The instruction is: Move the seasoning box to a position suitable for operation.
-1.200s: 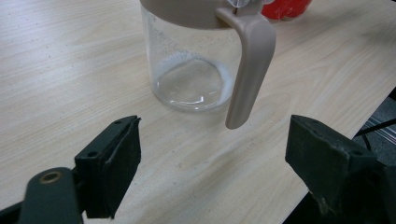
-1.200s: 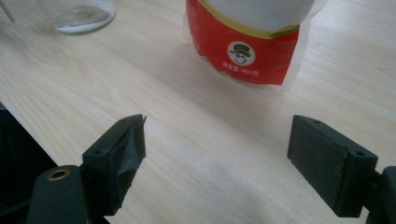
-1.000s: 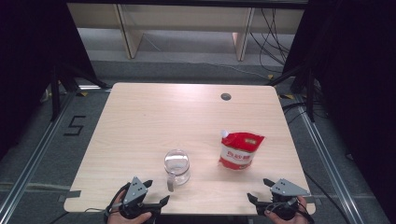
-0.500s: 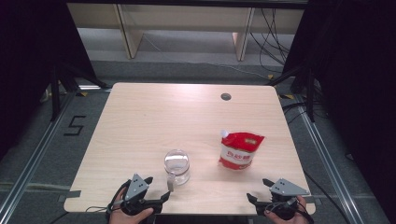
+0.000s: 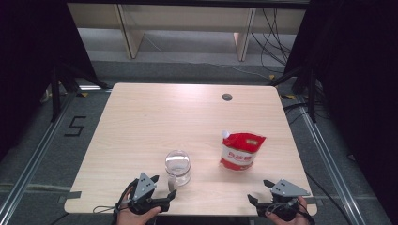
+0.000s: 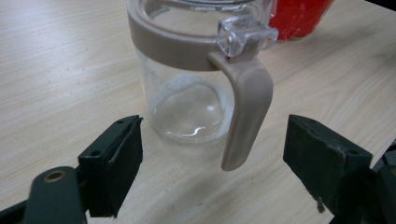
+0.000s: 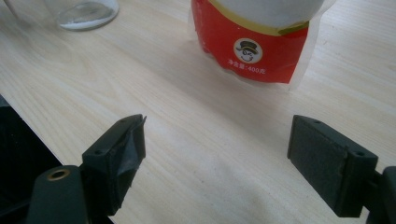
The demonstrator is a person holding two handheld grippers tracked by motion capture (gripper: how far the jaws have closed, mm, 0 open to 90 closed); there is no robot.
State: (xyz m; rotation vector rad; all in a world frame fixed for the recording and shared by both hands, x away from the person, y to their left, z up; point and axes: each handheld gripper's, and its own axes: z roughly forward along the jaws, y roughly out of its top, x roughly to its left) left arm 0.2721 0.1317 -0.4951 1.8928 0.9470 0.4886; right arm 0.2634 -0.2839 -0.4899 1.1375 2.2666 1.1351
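At the near edge of the pale wooden bench, both tongs wait open and empty.

Left tongs gape wide around the beige handle of the clear glass jar with the beige collar, which stands near the front edge; to grip well, ease forward until the pads flank the handle squarely, then close gently so the jar does not tip. Right tongs, equally wide, face the red and white spouted pouch standing just right of the jar.
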